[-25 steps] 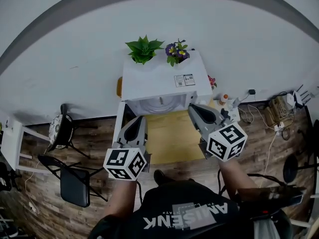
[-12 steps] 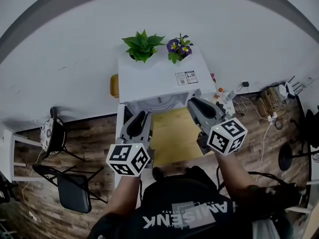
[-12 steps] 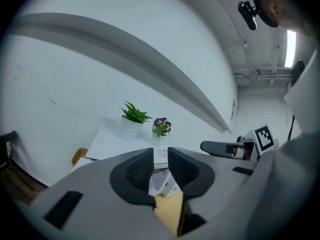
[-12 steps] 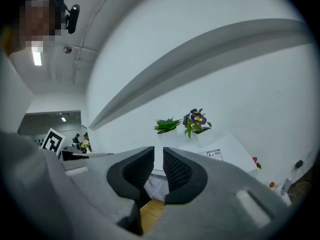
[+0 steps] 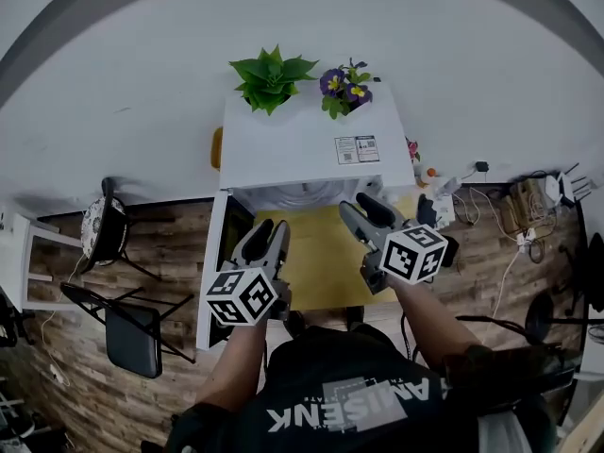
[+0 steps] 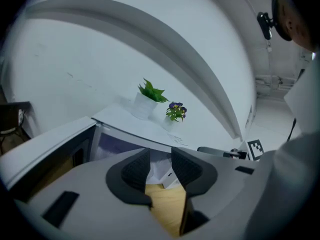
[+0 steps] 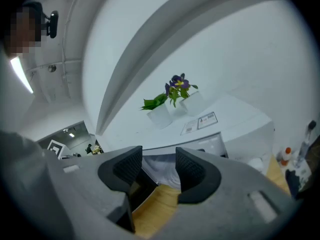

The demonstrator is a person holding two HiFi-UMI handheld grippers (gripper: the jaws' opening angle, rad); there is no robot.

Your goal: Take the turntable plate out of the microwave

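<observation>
Left tongs (image 5: pixel 269 232): jaws opening, nothing between the pads. Through the gap I see only the cavity mouth and bare wood.
Right tongs (image 5: pixel 359 208): jaws also opening, nothing held. The same cavity mouth shows between them.
Microwave (image 5: pixel 302 144): white, standing at the back of the yellow worktop (image 5: pixel 326 262) against the wall.
Door (image 5: pixel 209 281): swung fully out to my left, its edge just beside the left tongs on their outer side.
Turntable plate (image 5: pixel 302 196): a pale curved shape on the cavity floor, inside the microwave. I cannot make out its rim clearly.
Top edge: a green plant (image 5: pixel 269 75) and purple flowers (image 5: pixel 344 88) sit at the back of the microwave's roof, well clear of the opening.
Open lane: a bare strip of worktop runs between both tongs straight to the cavity mouth.
Right side: small bottles (image 5: pixel 429 173) near the microwave's corner, close to the right tongs.
Left side: a folding chair (image 5: pixel 127 338) on the floor, well apart beyond the door.
</observation>
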